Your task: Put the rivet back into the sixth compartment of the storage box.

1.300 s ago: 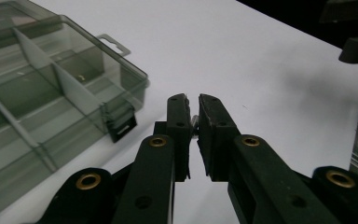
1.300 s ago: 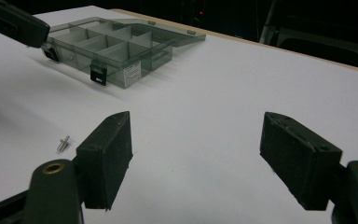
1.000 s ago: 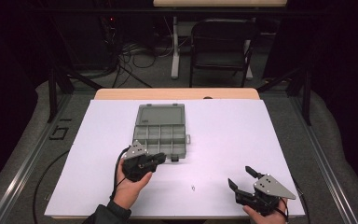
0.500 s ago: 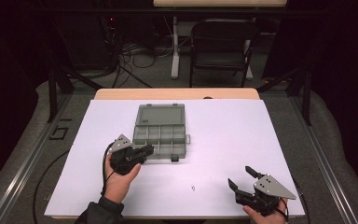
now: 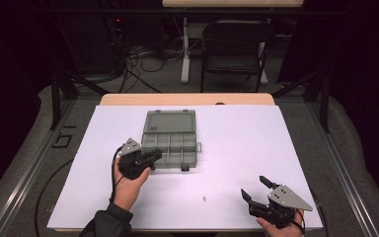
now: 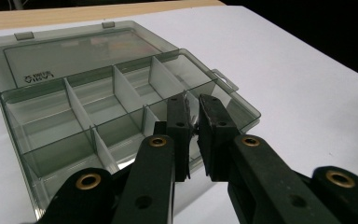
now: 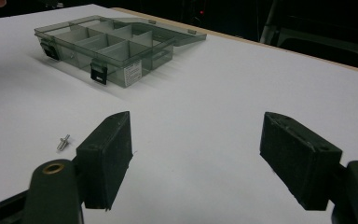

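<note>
Observer: Left gripper [image 5: 155, 155], status?

Operator: Mine, in my left hand [image 5: 128, 185]. Jaws pinched almost together. A thin shiny bit [image 6: 194, 122] sits in the slit between the pads, too small to name. Tips hang over the near left part of the box [image 5: 170, 143], above its front row. Which cell, I cannot tell.

Observer: Box itself?

Operator: Grey, see-through, mid-table on the white sheet [image 5: 237, 138]. Lid [image 5: 170, 121] swung fully back and lying flat behind it. Dividers split it into two rows of cells, and the cells I can see hold nothing. Two dark latches on the near wall.

Observer: Right gripper [image 5: 252, 185]?

Operator: Down at the near right corner of the sheet, in my right hand, well apart from the box. Jaws spread wide with nothing between the pads, only bare sheet. It points up-table and leftward, toward the box.

Observer: Anything loose?

Operator: One small metal pin [image 7: 63, 142] lying on the sheet, just left of my right gripper's left jaw, not touching it. From above it is a speck between the two hands, nearer the front edge.
</note>
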